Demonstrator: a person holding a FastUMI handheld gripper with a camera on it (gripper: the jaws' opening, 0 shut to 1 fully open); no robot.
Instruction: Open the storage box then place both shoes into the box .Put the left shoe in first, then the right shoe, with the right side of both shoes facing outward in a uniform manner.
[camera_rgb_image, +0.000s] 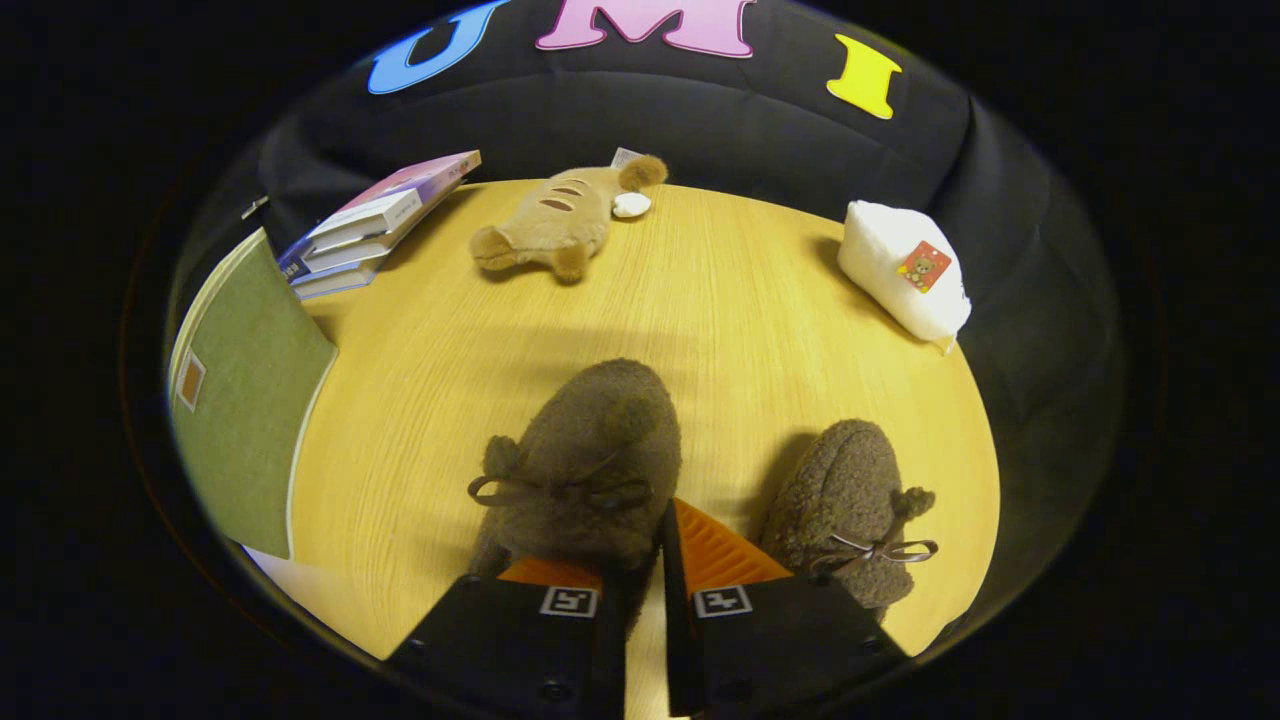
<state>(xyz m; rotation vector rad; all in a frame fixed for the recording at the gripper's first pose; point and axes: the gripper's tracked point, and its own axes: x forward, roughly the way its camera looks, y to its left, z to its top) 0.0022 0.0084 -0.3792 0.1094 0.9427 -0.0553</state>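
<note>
We have the gripper (650, 560) nearly closed at the heel of the left shoe (585, 470); whether both fingers pinch it, we cannot tell. The right shoe (850, 505) sits just beside the right finger. We judge this the grasp step; next we should lift toward the green box (245, 400), well off to the left.

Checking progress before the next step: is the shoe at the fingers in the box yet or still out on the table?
Out. The fuzzy brown shoe sits on the wooden table, with the gripper closed on its near edge.
</note>
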